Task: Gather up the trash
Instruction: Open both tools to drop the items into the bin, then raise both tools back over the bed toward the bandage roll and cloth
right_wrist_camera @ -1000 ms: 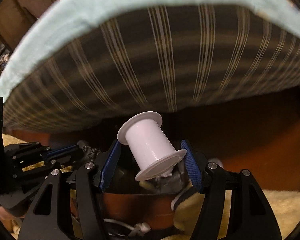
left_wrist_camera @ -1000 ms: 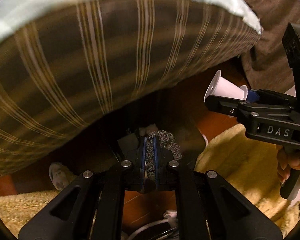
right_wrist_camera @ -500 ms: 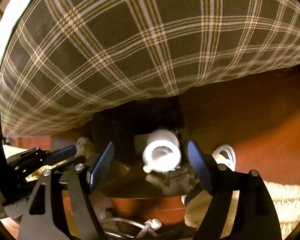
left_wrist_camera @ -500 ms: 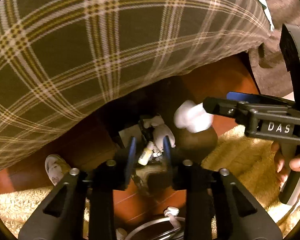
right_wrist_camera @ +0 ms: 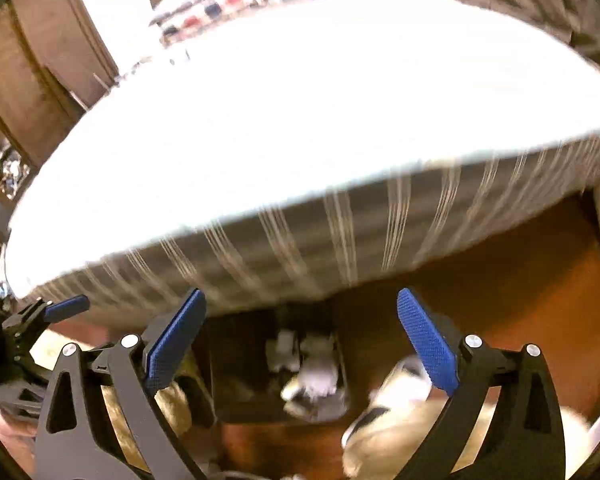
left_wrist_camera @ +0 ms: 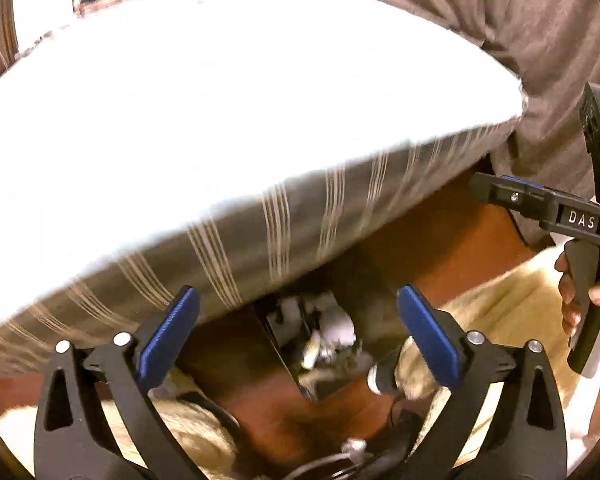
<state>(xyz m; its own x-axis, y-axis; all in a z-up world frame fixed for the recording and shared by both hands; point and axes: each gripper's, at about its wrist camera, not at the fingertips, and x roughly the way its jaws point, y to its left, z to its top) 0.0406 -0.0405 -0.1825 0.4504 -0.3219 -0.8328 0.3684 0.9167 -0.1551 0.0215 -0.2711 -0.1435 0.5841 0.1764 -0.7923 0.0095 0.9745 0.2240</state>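
Note:
A dark trash bin (left_wrist_camera: pixel 290 356) stands on the floor at the foot of the bed, and it also shows in the right wrist view (right_wrist_camera: pixel 236 376). White trash (left_wrist_camera: pixel 336 326) lies inside it, seen too in the right wrist view (right_wrist_camera: pixel 318 378). My left gripper (left_wrist_camera: pixel 298 334) is open and empty above the bin. My right gripper (right_wrist_camera: pixel 302 338) is open and empty above the bin as well. The right gripper also shows at the right edge of the left wrist view (left_wrist_camera: pixel 540 204), held by a hand.
A bed with a white sheet (left_wrist_camera: pixel 220 120) and plaid side (left_wrist_camera: pixel 284 220) fills the upper part of both views. A cream shaggy rug (left_wrist_camera: pixel 512 312) lies on the reddish wood floor (right_wrist_camera: pixel 520 292). Cables (left_wrist_camera: pixel 352 452) lie near the bottom. Shelving (right_wrist_camera: pixel 40 80) stands at far left.
Both grippers have opened wide and tilted upward, away from the bin. The white spool left my right gripper and the grey trash left my left gripper; both dropped into the bin.

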